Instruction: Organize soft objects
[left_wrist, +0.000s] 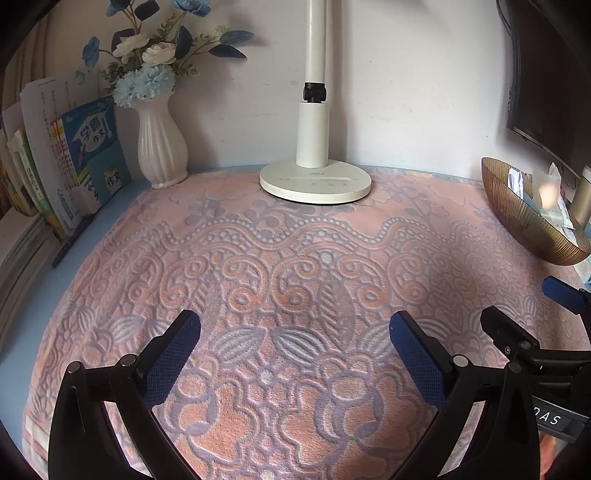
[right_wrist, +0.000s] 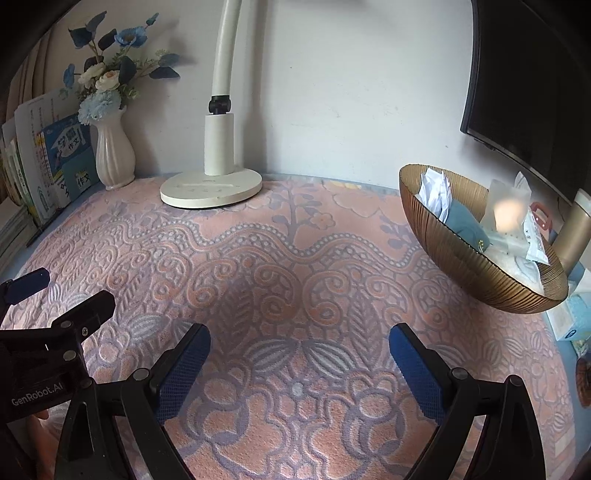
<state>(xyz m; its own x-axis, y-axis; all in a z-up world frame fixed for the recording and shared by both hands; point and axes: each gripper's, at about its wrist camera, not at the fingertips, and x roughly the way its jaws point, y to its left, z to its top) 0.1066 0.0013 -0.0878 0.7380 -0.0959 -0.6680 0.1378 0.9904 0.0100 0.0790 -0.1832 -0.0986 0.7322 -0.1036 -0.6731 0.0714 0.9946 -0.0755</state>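
Observation:
A gold ribbed bowl (right_wrist: 476, 273) stands at the right on a pink and lilac patterned towel (right_wrist: 295, 258). In it lie a teal cloth (right_wrist: 463, 223), crumpled white paper (right_wrist: 436, 192) and pale packets (right_wrist: 513, 221). My right gripper (right_wrist: 299, 347) hovers open over the towel's middle, left of the bowl, with nothing between its blue pads. My left gripper (left_wrist: 295, 336) is open too, empty, over the same towel (left_wrist: 295, 266). The bowl (left_wrist: 524, 221) sits at the right edge of the left wrist view. Each gripper shows at the side of the other's view.
A white desk lamp (right_wrist: 214, 184) stands at the back centre. A white vase of blue flowers (right_wrist: 112, 155) and leaning books (right_wrist: 55, 162) fill the back left. A dark monitor (right_wrist: 528, 92) hangs above the bowl. Small boxes (right_wrist: 572, 317) lie right of the towel.

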